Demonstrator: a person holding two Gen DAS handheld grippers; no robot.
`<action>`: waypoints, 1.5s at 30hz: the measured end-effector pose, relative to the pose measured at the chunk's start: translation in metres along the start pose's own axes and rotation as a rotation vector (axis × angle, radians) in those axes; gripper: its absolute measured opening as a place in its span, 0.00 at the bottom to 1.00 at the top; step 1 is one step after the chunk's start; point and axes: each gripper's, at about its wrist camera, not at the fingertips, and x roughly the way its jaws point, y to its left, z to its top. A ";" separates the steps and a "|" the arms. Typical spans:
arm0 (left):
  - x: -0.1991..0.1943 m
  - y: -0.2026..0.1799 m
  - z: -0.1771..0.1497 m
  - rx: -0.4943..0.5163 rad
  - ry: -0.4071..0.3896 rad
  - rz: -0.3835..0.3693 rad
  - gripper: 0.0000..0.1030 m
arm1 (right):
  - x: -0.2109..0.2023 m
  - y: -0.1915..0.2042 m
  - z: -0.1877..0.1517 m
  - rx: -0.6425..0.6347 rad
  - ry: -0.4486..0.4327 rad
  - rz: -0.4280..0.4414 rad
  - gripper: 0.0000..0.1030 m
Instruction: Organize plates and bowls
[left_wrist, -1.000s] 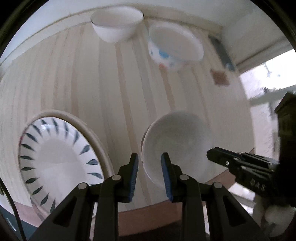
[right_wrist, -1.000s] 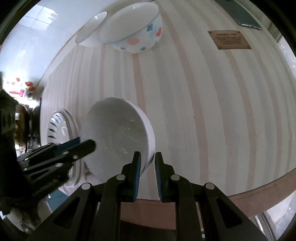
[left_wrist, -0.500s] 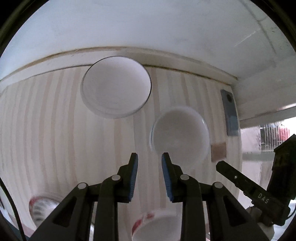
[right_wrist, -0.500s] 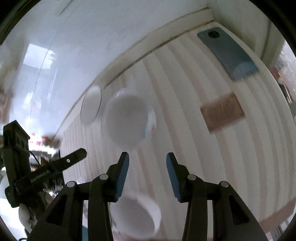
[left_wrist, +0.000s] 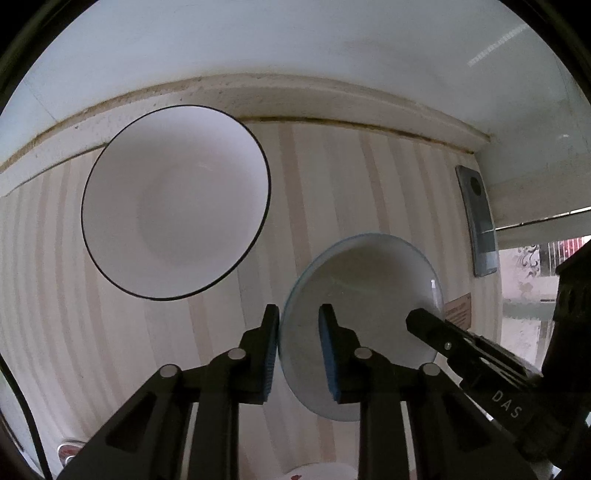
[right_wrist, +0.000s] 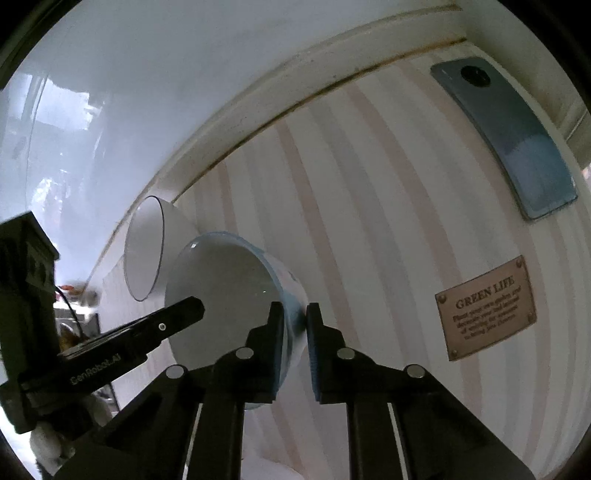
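left tongs (left_wrist: 297, 347): apart, straddling blue-rimmed bowl (left_wrist: 360, 325) rim
right tongs (right_wrist: 295, 347): clamped on its opposite rim
black-rimmed bowl (left_wrist: 175, 203): near surface (left_wrist: 351, 177) back edge
left: nesting not done

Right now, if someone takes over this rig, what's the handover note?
Right gripper: shut on the wall of the blue-rimmed bowl.
Left gripper: open, its fingers either side of the same bowl's opposite rim, not clamped.
Black-rimmed bowl: on the striped table by the wall, apart from the held bowl.
Done: blue-rimmed bowl gripped.
Left: probably nest it in the black-rimmed bowl, then release.
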 end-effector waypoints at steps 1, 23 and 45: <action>0.000 -0.001 -0.001 0.003 0.002 0.005 0.19 | 0.000 0.001 0.001 -0.010 -0.001 -0.009 0.13; -0.101 -0.015 -0.081 0.073 -0.090 -0.026 0.19 | -0.084 0.030 -0.075 -0.122 -0.004 0.009 0.13; -0.055 -0.008 -0.163 0.118 0.062 0.040 0.19 | -0.073 0.002 -0.187 -0.085 0.157 0.012 0.13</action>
